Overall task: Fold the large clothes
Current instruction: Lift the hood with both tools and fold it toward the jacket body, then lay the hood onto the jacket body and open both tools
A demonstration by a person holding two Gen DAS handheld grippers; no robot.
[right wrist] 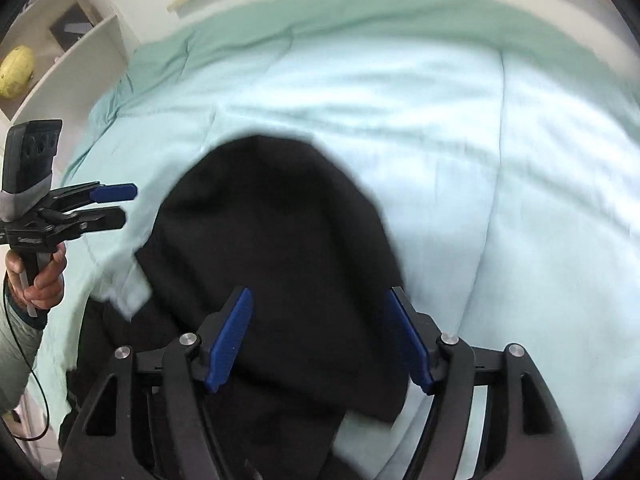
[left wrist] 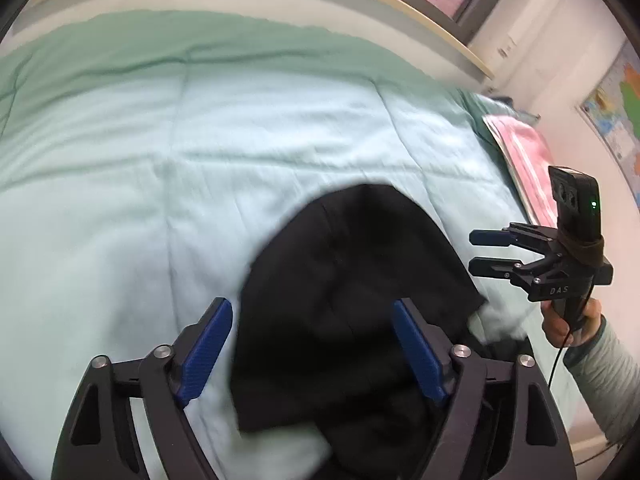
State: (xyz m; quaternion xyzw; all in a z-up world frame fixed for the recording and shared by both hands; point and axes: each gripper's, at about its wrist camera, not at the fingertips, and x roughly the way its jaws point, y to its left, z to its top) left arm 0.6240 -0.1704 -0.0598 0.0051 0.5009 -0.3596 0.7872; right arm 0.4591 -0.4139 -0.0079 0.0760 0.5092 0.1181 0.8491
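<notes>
Lying lengthwise ahead of both grippers, the garment is nearer the right gripper; left gripper likewise spread, nothing held

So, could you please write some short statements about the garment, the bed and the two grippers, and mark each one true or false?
1. The black garment lies on a light green quilt. True.
2. The left hand-held gripper is clamped shut on the garment. False: its jaws are wide open, with the cloth below them.
3. The right hand-held gripper is open. True.
4. The garment is white. False: it is black.
5. A pink cloth lies at the edge of the bed, beyond the quilt. True.
6. The garment covers the whole quilt. False: most of the quilt is bare.
</notes>
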